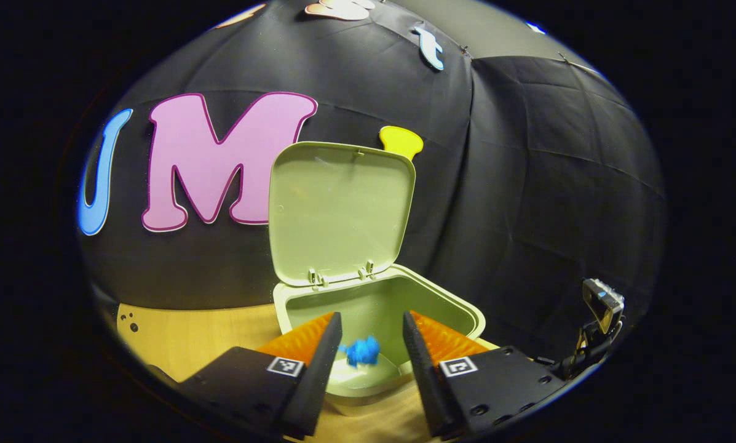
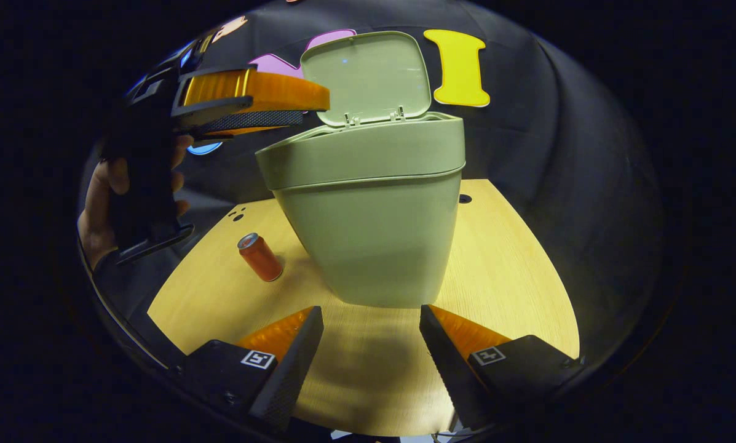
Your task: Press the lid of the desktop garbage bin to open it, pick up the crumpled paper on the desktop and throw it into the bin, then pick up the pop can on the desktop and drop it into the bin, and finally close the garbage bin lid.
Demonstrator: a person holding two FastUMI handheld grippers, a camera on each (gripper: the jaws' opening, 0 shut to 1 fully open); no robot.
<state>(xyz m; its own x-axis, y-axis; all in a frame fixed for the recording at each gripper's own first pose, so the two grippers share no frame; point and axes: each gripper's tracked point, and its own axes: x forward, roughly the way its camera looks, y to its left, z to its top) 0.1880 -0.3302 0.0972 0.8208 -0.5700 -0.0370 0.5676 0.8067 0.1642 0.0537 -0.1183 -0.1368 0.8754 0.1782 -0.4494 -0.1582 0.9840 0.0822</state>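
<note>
- Two grippers are at work, both with jaws apart and nothing between them.
- Nearest in the right gripper view, the right gripper [image 2: 371, 344] sits low over the table [image 2: 515, 277], its jaws open toward the base of the bin [image 2: 368, 203].
- The can [image 2: 260, 256] stands a little tilted on the table, ahead and to the left of the right gripper's jaws, just beside the bin's left flank and apart from it. Its long axis runs near upright, top leaning away to the left.
- Farther up in that view, the left gripper [image 2: 251, 101], held by a hand [image 2: 100, 209], hovers over the bin's left rim, well above the can.
- In the left gripper view, the left gripper [image 1: 371, 341] looks down into the open bin [image 1: 466, 311]; the paper [image 1: 360, 351], a blue crumpled ball, lies inside on the bin floor, seen between the open jaws but not touched by them.
- Beyond, the lid [image 1: 340, 209] stands upright on its hinge at the back.
- My reading: the paper step is done and the can comes next. The right gripper looks nearer, on the can's level; it would need to swing left and close across the can's body, square to that upright axis.
- Risk: a nudge on the tilted can could tip it and let it roll.
</note>
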